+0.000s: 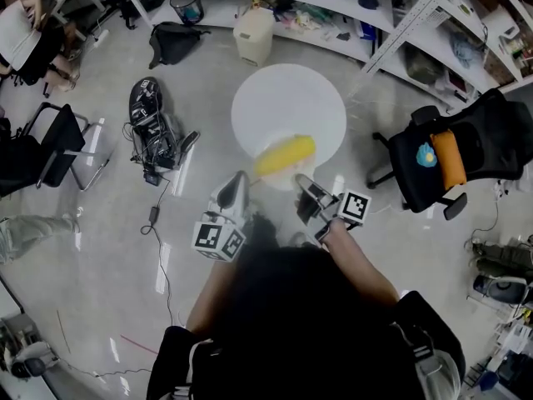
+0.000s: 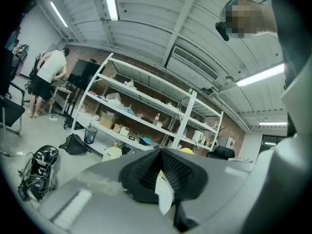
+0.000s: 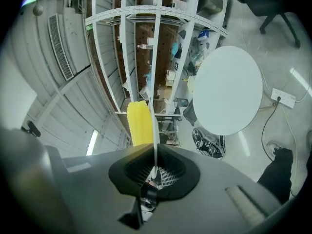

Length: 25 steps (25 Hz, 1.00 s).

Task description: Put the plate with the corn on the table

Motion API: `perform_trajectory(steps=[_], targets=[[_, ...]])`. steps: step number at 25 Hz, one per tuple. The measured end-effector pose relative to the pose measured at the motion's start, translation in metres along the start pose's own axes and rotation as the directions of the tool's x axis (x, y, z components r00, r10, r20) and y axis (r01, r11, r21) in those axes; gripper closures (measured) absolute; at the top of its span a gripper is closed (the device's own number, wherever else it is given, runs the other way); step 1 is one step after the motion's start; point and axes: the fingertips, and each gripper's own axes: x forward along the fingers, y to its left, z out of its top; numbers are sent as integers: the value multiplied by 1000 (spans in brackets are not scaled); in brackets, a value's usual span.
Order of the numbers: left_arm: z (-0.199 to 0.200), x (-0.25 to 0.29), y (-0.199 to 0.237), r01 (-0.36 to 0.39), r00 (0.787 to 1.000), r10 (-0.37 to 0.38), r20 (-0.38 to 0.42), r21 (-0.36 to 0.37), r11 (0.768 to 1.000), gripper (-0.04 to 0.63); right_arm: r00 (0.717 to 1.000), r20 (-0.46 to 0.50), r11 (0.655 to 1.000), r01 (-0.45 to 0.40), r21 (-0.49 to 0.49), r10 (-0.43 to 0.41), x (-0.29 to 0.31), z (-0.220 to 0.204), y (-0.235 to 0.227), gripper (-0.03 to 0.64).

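Plate [image 1: 285,182]: It is white and is held up in the air between two sets of fingers. It is not set down yet.
Corn [image 1: 285,155]: It is yellow and lies on the plate. Its long side runs across, from one hand toward the other, a bit slanted.
Left fingers [image 2: 141,172]: They are closed tight on the plate's left rim.
Right fingers [image 3: 180,172]: They are closed tight on the plate's right rim. From here the plate looks like a thin white line.
Worktop [image 1: 288,98]: It is round and white, and lies straight ahead, past the fingertips. From above, the plate's far side sits over the worktop's near edge. I cannot tell how high above it.
Nearer hand: Both look about the same.
Next move, I think: Both hands go forward and down together, keeping the plate flat so the corn does not roll.
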Motion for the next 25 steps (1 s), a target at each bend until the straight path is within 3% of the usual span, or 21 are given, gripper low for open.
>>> perform_trajectory(steps=[14,25], targets=[[26,18,68,74,997,-74,-38,4,997,592,998,68,1000,2,25,-3,71,-7,1,594],[39,31,89,67,998,-67,-16,-2,998,592,997,71,1000,-15,20,13,92,4,10,595]])
